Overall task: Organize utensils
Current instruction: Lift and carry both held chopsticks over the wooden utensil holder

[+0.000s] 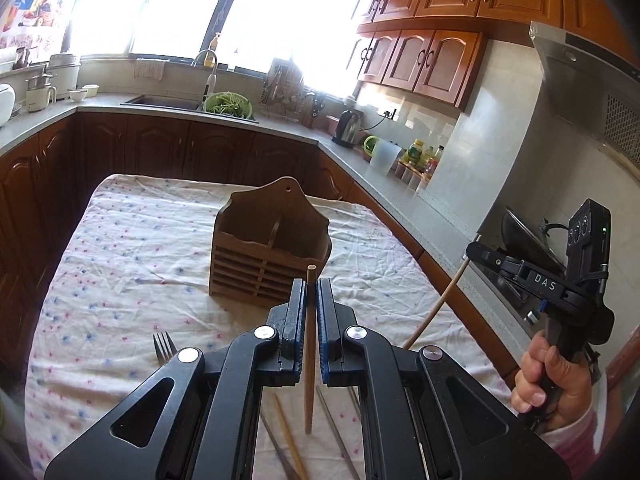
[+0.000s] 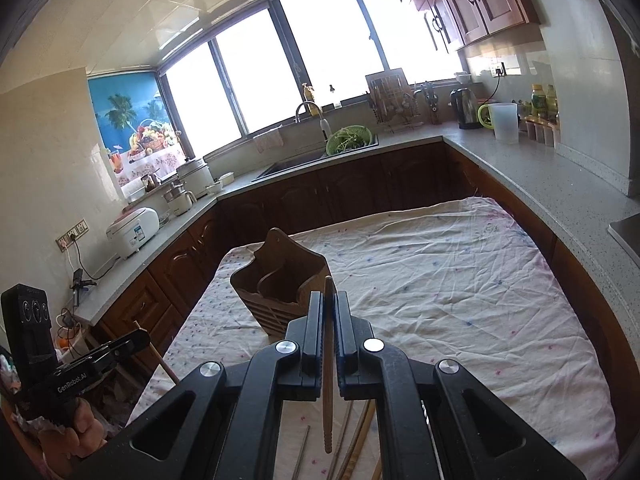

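With the wooden holder (image 1: 270,246) standing visibly empty on the cloth-covered table (image 1: 120,240), the left gripper (image 1: 309,300) and right gripper (image 2: 329,312) are each clamping 1 chopstick (image 1: 309,360) above it, while a fork (image 1: 164,346) and several loose chopsticks (image 1: 288,440) are lying unsorted.

The left gripper (image 1: 308,292) pinches a wooden chopstick (image 1: 309,356) upright; the wooden holder (image 1: 268,256) stands mid-table, a fork (image 1: 165,347) probably nearer the left edge.

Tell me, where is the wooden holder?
The holder stands upright mid-table on the floral cloth, just beyond both grippers' fingers; the fork lies nearer, to its left.
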Action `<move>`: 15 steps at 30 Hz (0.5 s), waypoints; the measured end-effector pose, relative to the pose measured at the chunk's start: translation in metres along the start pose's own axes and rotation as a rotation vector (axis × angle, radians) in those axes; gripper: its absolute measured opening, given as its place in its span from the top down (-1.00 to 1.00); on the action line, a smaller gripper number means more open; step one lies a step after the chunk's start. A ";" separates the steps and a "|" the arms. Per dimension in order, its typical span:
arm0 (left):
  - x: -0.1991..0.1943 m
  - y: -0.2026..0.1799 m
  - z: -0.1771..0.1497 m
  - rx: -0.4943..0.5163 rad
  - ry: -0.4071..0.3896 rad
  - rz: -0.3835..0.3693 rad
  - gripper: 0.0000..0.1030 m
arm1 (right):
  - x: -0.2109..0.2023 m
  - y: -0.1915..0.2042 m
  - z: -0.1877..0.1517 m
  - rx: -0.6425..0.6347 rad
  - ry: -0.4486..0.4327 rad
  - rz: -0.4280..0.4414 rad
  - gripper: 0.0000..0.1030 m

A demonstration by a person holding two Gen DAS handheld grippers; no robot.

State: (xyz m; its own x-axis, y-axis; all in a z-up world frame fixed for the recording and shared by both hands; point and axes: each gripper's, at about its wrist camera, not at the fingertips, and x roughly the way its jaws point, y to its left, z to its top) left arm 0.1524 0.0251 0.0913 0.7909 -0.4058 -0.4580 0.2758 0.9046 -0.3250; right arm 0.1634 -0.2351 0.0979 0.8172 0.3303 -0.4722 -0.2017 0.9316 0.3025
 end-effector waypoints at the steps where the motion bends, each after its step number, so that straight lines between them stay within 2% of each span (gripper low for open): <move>1: -0.001 0.001 0.002 -0.001 -0.008 0.001 0.91 | 0.000 0.001 0.002 -0.001 -0.006 0.001 0.91; 9: -0.008 0.006 0.020 -0.003 -0.067 0.013 0.91 | -0.001 0.008 0.014 -0.006 -0.051 0.014 0.91; 15: -0.014 0.014 0.045 -0.002 -0.136 0.027 0.91 | 0.005 0.017 0.032 -0.007 -0.087 0.038 0.91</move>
State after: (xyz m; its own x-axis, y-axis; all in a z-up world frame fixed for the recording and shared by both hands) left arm 0.1699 0.0491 0.1303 0.8648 -0.3593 -0.3506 0.2521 0.9148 -0.3156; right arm 0.1811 -0.2222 0.1268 0.8530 0.3509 -0.3865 -0.2369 0.9199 0.3124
